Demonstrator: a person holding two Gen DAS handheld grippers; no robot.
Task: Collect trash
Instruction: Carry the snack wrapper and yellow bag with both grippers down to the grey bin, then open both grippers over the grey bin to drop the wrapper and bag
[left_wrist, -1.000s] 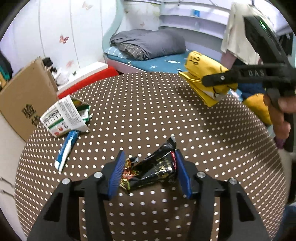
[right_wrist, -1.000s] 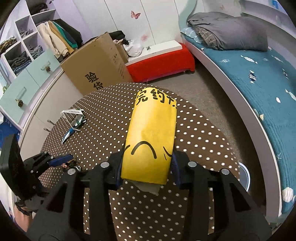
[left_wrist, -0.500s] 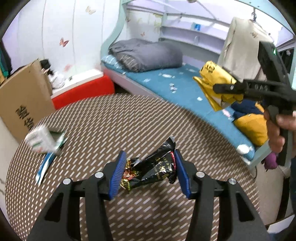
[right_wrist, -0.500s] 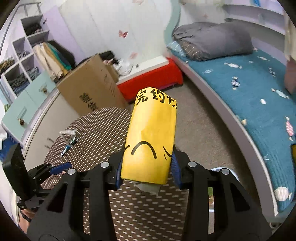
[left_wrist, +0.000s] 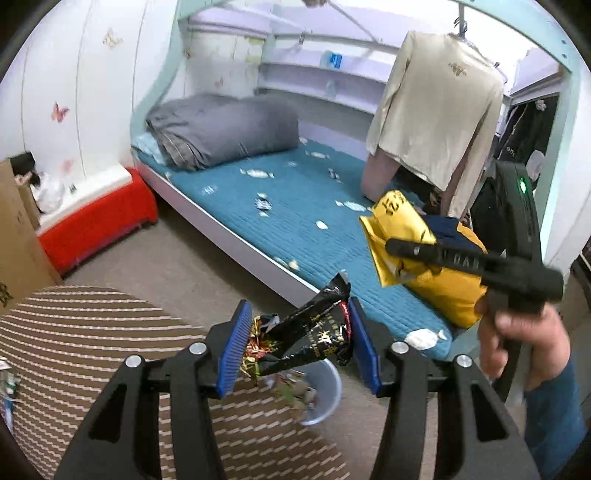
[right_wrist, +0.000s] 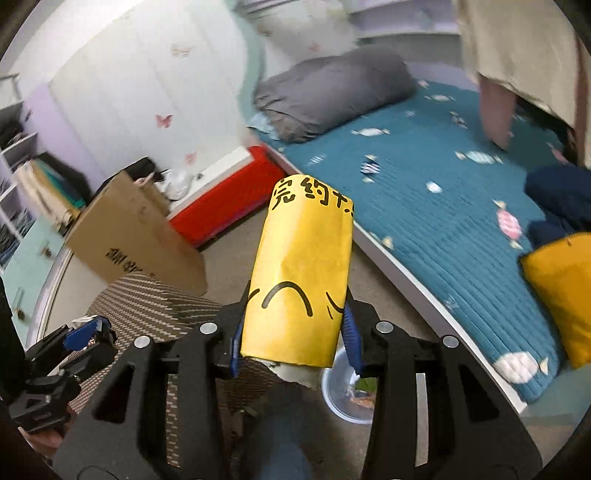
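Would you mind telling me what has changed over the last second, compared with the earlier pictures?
Both grippers have swung off the dotted table toward the bed side. The left gripper now carries the black wrapper above the bin on the floor, and the right gripper has brought the yellow packet over the bin's near edge. Unchanged: both grips stay shut, and nothing has been dropped.

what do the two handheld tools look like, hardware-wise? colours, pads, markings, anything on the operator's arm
Both alike: matte black plastic frames, silver screw heads, blue ribbed pads lining the fingers. The left tool shows this close up. The right tool has embossed lettering on its arm, a pistol-style handle and a green LED. The operator's hand is bare; blue denim-like fabric below it.
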